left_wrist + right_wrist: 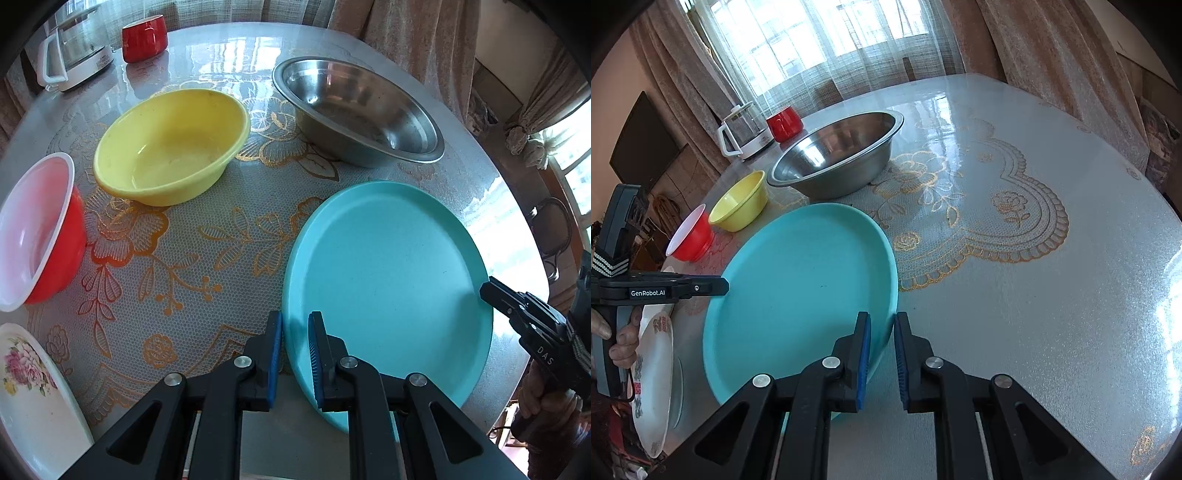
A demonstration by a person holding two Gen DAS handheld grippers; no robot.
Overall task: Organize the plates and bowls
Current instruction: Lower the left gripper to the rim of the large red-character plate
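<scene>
A turquoise plate [388, 280] lies on the round table, also in the right wrist view [801, 295]. My left gripper [295, 321] straddles its left rim, jaws slightly apart, not clamped. My right gripper [882, 321] straddles its right rim the same way and shows at the plate's far edge in the left wrist view [491, 291]. A yellow bowl [173, 144], a red bowl with white inside [33, 232], a steel bowl [358, 110] and a floral white plate [33, 384] stand around it.
A glass kettle [74, 48] and a red mug [144, 37] stand at the table's far side. The table [1034, 258] has a glossy cover with gold flower print. Curtains and a window lie beyond. The table's edge runs close to the turquoise plate.
</scene>
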